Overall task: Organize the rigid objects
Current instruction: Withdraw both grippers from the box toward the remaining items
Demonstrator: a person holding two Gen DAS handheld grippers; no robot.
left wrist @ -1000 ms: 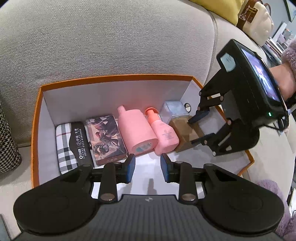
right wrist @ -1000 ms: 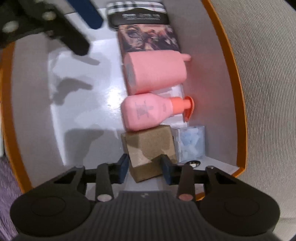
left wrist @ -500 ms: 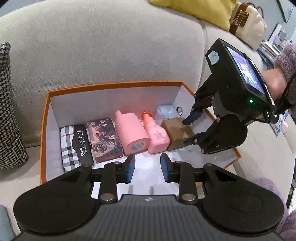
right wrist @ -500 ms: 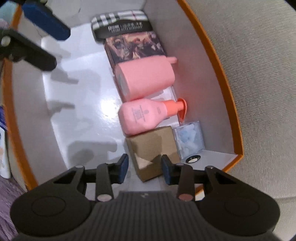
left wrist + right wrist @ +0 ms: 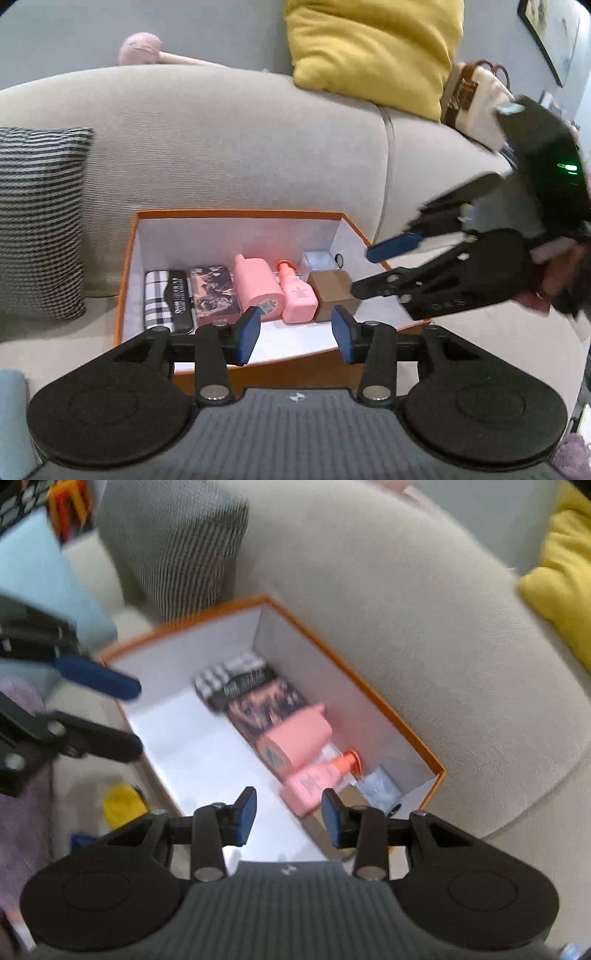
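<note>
An orange box (image 5: 236, 213) with a white inside sits on the sofa seat. Along its far wall lie a plaid case (image 5: 157, 299), a dark picture box (image 5: 214, 291), a big pink bottle (image 5: 258, 288), a pink pump bottle (image 5: 297, 295), a brown carton (image 5: 332, 291) and a clear box (image 5: 317, 260). My left gripper (image 5: 295, 336) hovers over the near rim, its jaws opening with nothing between them. My right gripper (image 5: 373, 267) hangs above the box's right end, open and holding nothing. In the right wrist view the right gripper (image 5: 288, 814) is above the pump bottle (image 5: 317, 779), and the left gripper (image 5: 133, 716) is at the left.
The grey sofa back (image 5: 221, 147) rises behind the box. A checked cushion (image 5: 37, 221) lies to the left, and a yellow cushion (image 5: 369, 48) and a cream bag (image 5: 476, 99) are at the upper right. A yellow object (image 5: 122, 805) lies low beside the box.
Both grippers have lifted up and back out of the box. The right one has left the brown carton and rolled. The left jaws stand wider.
</note>
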